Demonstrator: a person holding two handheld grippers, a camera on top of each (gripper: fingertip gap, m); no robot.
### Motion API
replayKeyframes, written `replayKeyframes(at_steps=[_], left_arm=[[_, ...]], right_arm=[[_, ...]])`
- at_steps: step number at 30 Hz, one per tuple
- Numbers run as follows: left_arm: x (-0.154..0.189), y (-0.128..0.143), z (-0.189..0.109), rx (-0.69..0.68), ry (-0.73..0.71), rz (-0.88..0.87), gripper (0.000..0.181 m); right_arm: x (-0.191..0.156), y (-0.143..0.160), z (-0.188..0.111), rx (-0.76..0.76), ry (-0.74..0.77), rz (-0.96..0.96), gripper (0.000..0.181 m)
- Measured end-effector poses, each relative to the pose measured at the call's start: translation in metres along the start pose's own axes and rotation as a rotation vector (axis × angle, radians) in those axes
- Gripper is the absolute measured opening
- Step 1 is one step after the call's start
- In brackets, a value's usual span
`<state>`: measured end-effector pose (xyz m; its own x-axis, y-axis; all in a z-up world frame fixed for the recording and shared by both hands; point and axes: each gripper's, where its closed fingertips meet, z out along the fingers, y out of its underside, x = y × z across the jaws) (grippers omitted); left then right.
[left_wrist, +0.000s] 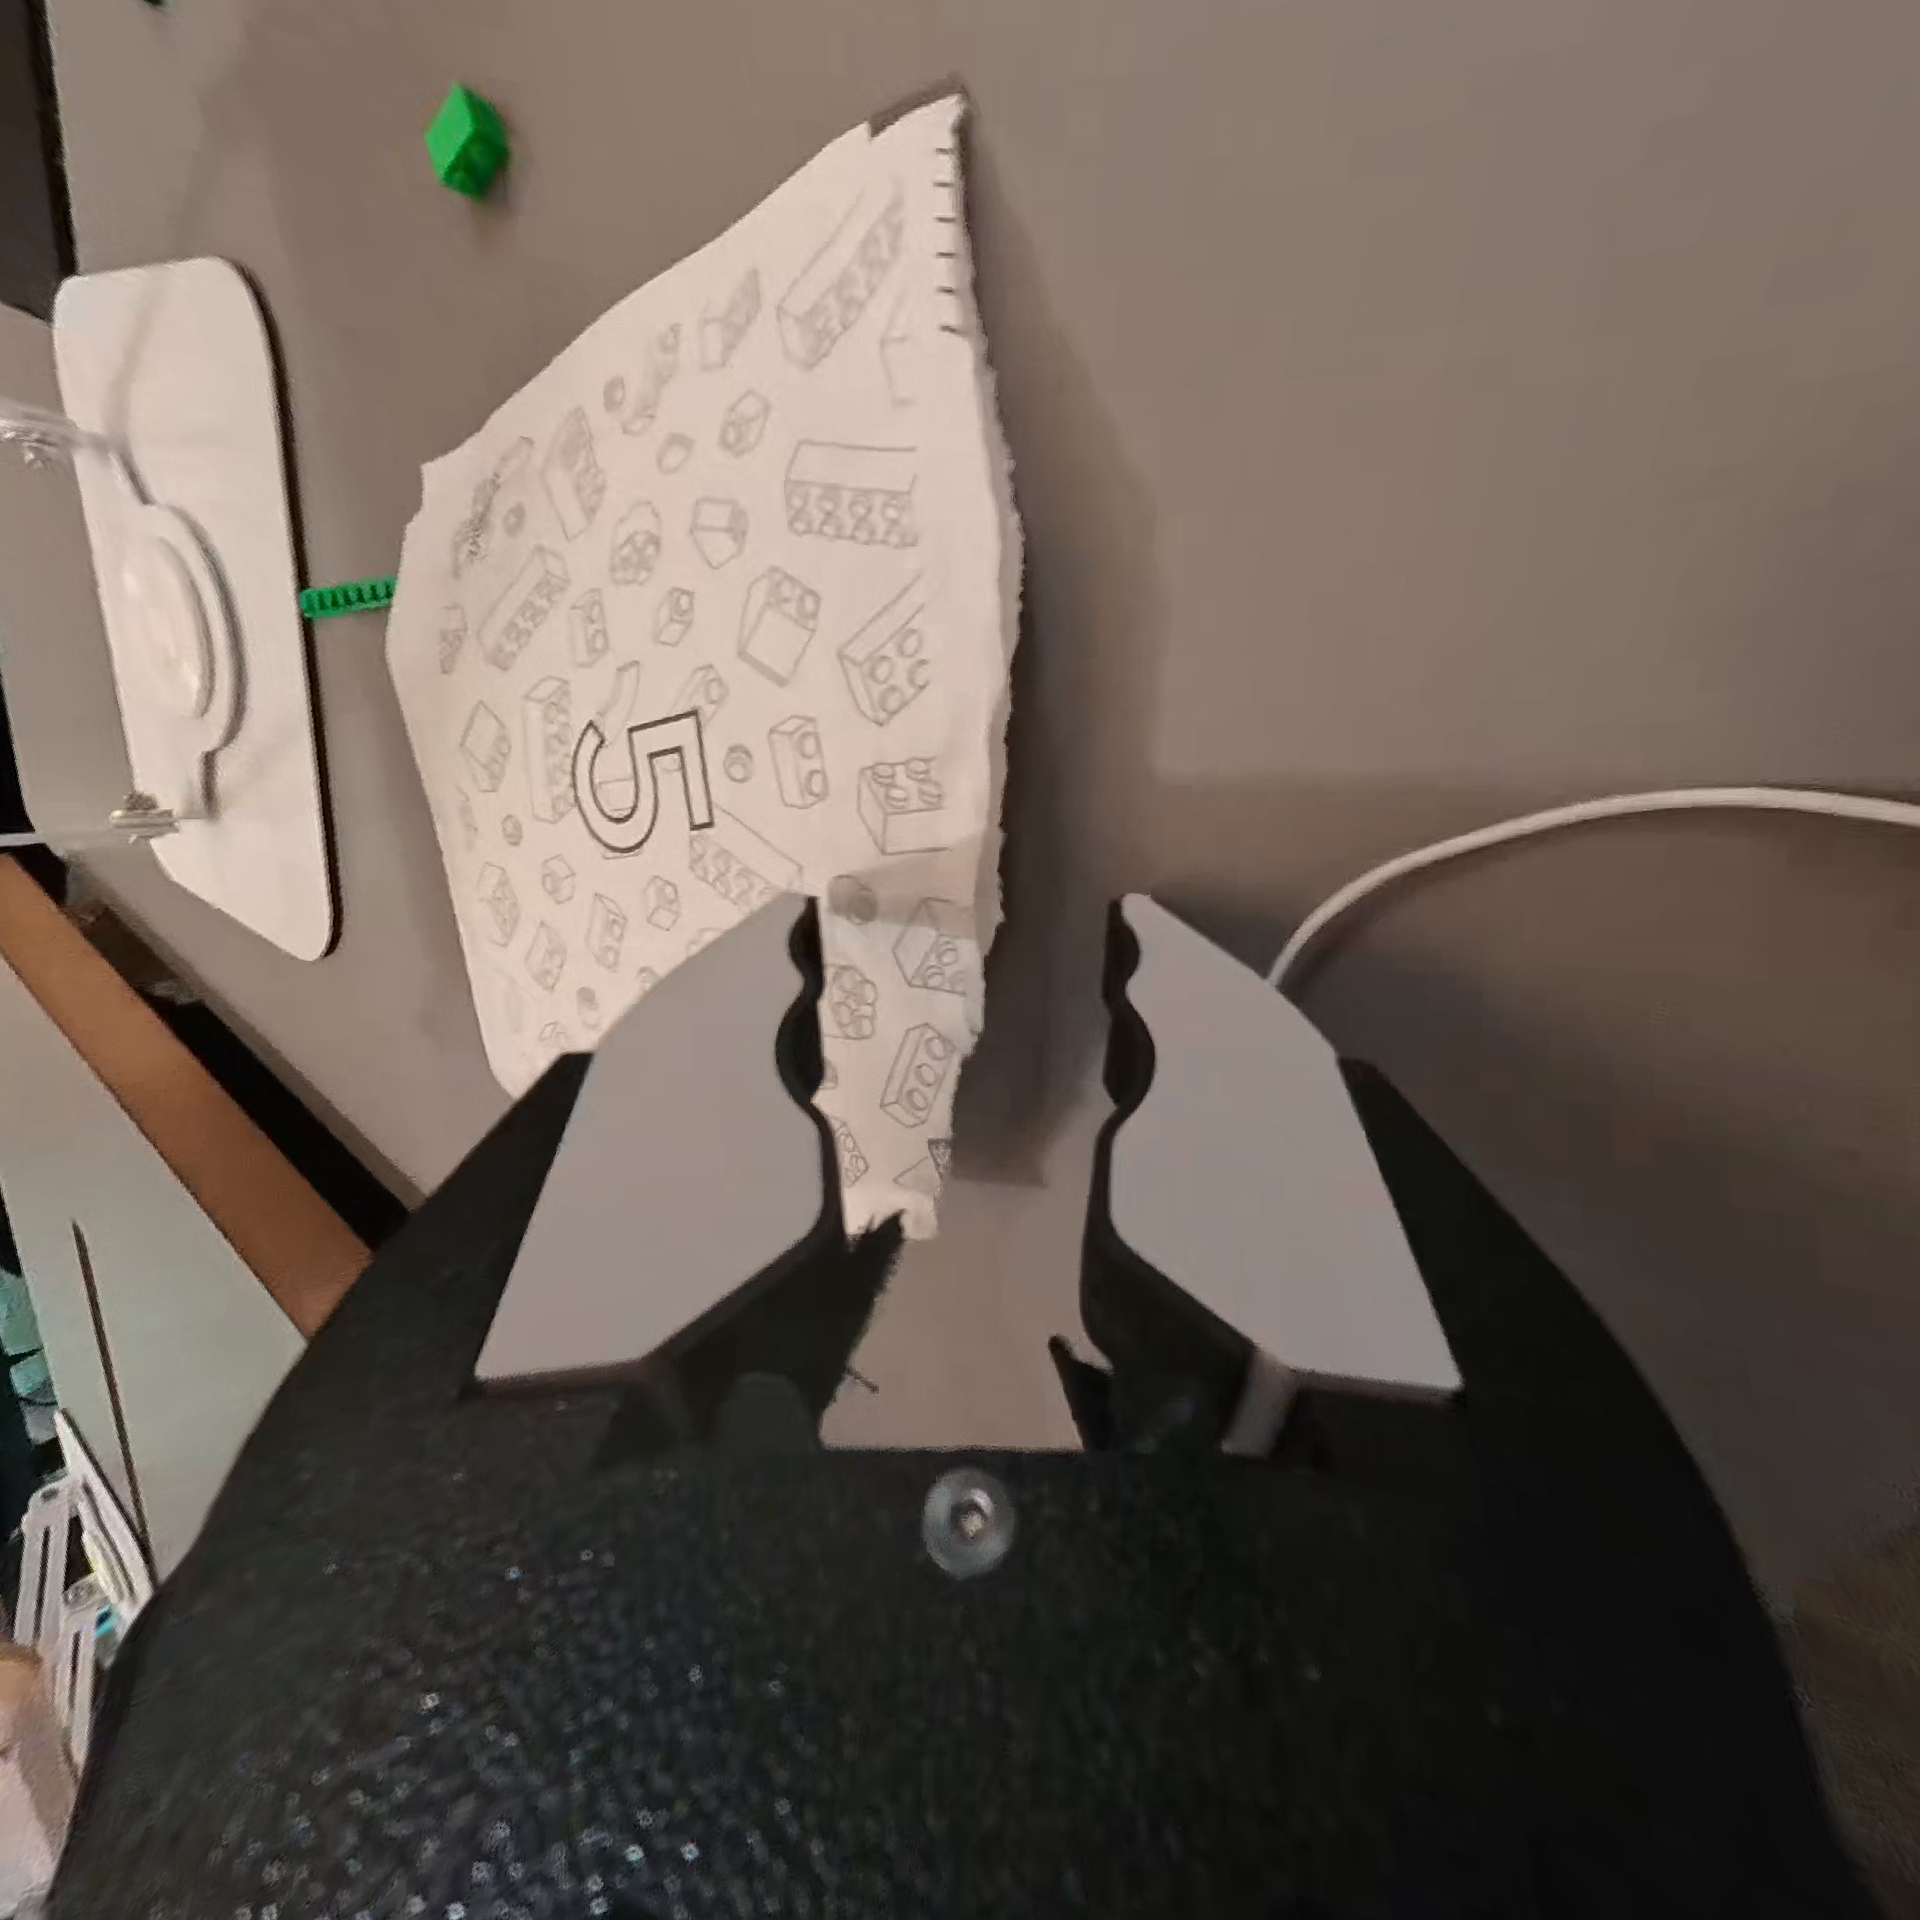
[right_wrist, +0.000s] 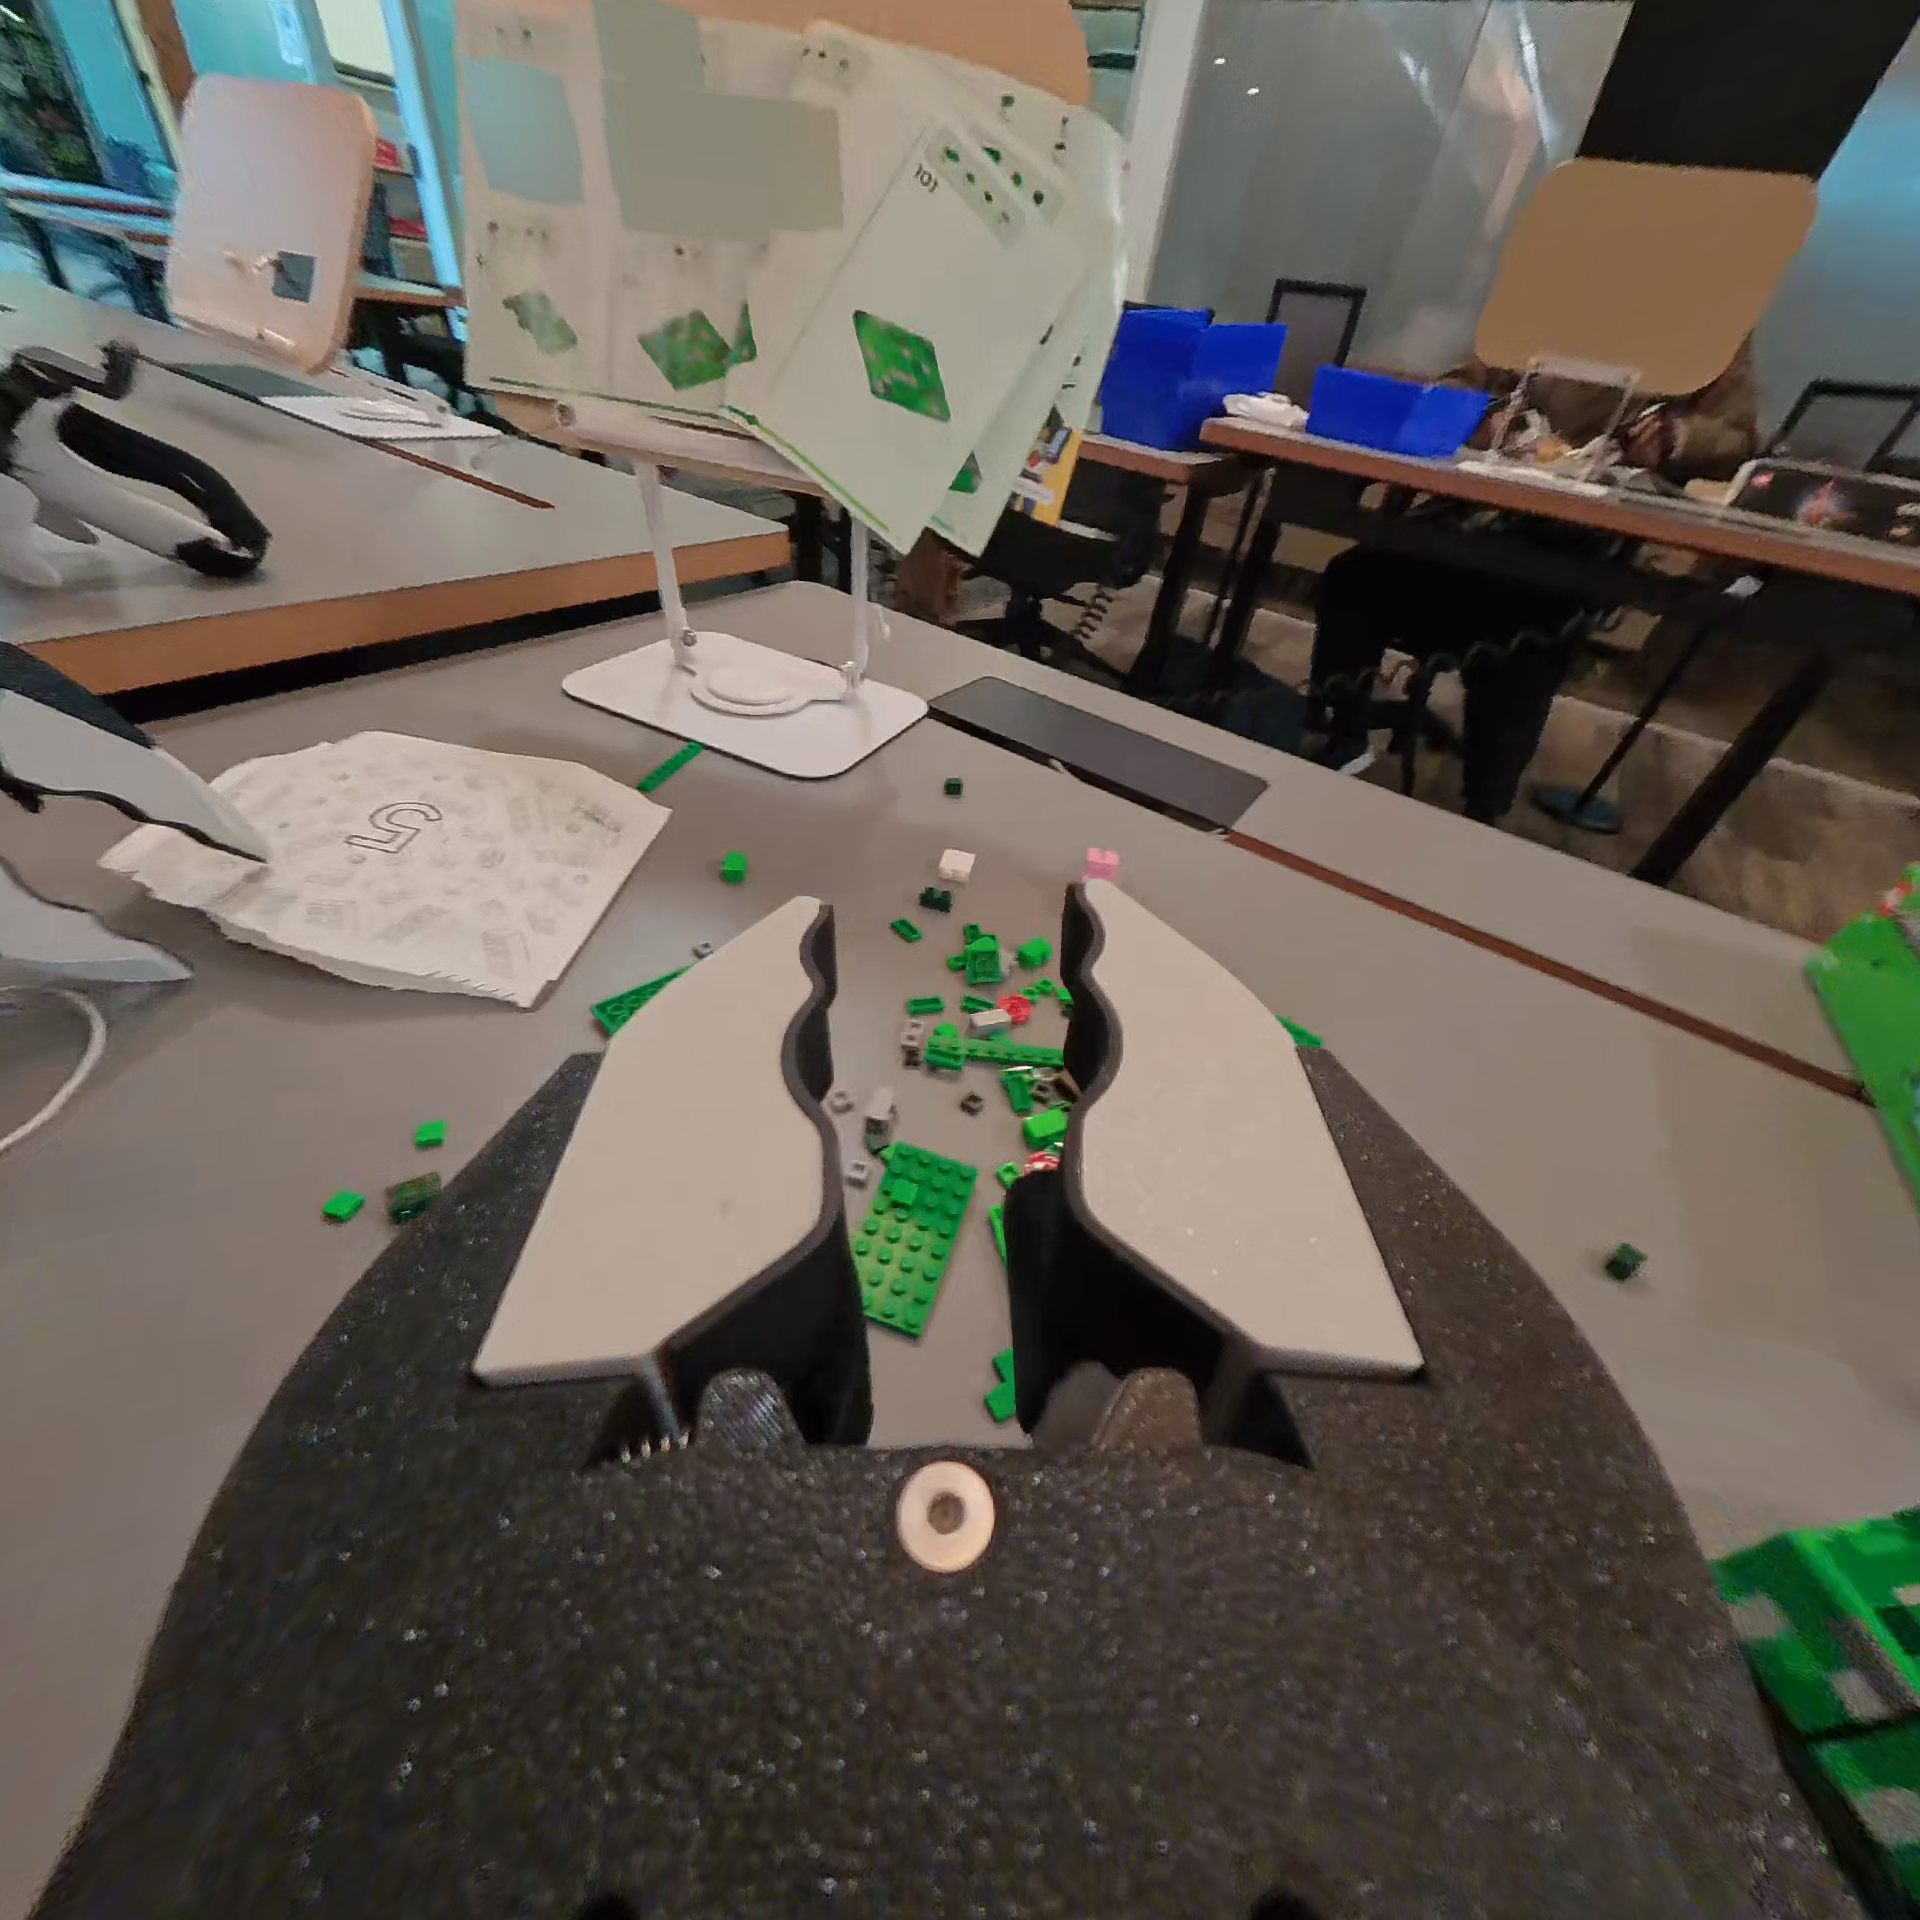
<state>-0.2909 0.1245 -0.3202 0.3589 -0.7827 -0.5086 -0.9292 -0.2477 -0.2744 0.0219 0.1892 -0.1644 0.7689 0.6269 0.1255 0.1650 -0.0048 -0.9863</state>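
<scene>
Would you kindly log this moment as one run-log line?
left gripper: open, at torn paper bag edge | right gripper: open, above green bricks

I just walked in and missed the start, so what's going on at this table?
A person holds two grippers over a grey table. The left gripper, open, is at the torn edge of a white paper bag printed with brick outlines. The right gripper, open and empty, hovers over scattered green toy bricks. A booklet stand sits behind.
</scene>
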Motion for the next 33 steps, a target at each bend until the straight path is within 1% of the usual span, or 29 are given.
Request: replayKeyframes(at_steps=[1, 3, 4, 6, 7, 8, 9, 12, 14, 17, 19, 20, 22, 23, 25, 28, 31, 33], left_arm=[[-0.002, 0.001, 0.001, -0.004, -0.017, 0.003, 0.047], [-0.012, 0.009, 0.003, -0.051, -0.089, 0.011, 0.027], [-0.014, 0.013, 0.005, -0.069, -0.096, 0.007, 0.023], [-0.017, 0.016, 0.006, -0.072, -0.1, -0.024, 0.017], [-0.019, 0.017, 0.006, -0.064, -0.105, -0.038, 0.006], [-0.023, 0.016, 0.004, -0.043, -0.114, -0.058, 0.0], [-0.025, 0.014, 0.002, -0.009, -0.102, -0.092, 0.0], [-0.029, 0.009, -0.009, 0.073, 0.002, -0.236, 0.0], [-0.038, 0.01, -0.019, 0.072, 0.056, -0.292, 0.0], [-0.063, 0.004, -0.039, 0.057, 0.094, -0.347, 0.0], [-0.086, -0.005, -0.051, 0.062, 0.077, -0.351, 0.0], [-0.098, -0.009, -0.056, 0.054, 0.057, -0.324, 0.0], [-0.112, -0.017, -0.062, 0.023, 0.052, -0.274, 0.0], [-0.116, -0.021, -0.063, 0.015, 0.074, -0.27, 0.0], [-0.12, -0.025, -0.063, -0.006, 0.116, -0.296, 0.0], [-0.121, -0.028, -0.061, 0.007, 0.178, -0.35, 0.0], [-0.113, -0.029, -0.057, 0.025, 0.255, -0.412, 0.0], [-0.108, -0.029, -0.053, 0.025, 0.298, -0.427, 0.0]], right_arm=[[-0.003, 0.003, 0.003, -0.003, -0.028, 0.02, 0.041], [-0.009, 0.012, 0.012, -0.039, -0.076, 0.042, 0.042], [-0.012, 0.017, 0.018, -0.059, -0.1, 0.047, 0.042], [-0.02, 0.024, 0.031, -0.091, -0.151, 0.052, 0.043], [-0.024, 0.027, 0.038, -0.103, -0.17, 0.054, 0.043], [-0.028, 0.029, 0.045, -0.112, -0.189, 0.055, 0.043], [-0.033, 0.03, 0.051, -0.121, -0.211, 0.058, 0.043], [-0.047, 0.04, 0.068, -0.167, -0.278, 0.045, 0.042], [-0.056, 0.049, 0.08, -0.218, -0.317, 0.028, 0.04], [-0.075, 0.065, 0.104, -0.326, -0.422, -0.001, 0.034], [-0.088, 0.078, 0.123, -0.43, -0.505, -0.034, 0.028], [-0.095, 0.086, 0.133, -0.488, -0.544, -0.047, 0.027], [-0.105, 0.1, 0.15, -0.594, -0.615, -0.073, 0.024], [-0.108, 0.106, 0.158, -0.633, -0.633, -0.091, 0.024], [-0.111, 0.117, 0.172, -0.688, -0.651, -0.141, 0.024], [-0.114, 0.131, 0.182, -0.771, -0.693, -0.171, 0.024], [-0.118, 0.135, 0.189, -0.801, -0.718, -0.153, 0.023], [-0.118, 0.137, 0.191, -0.819, -0.719, -0.173, 0.019]])
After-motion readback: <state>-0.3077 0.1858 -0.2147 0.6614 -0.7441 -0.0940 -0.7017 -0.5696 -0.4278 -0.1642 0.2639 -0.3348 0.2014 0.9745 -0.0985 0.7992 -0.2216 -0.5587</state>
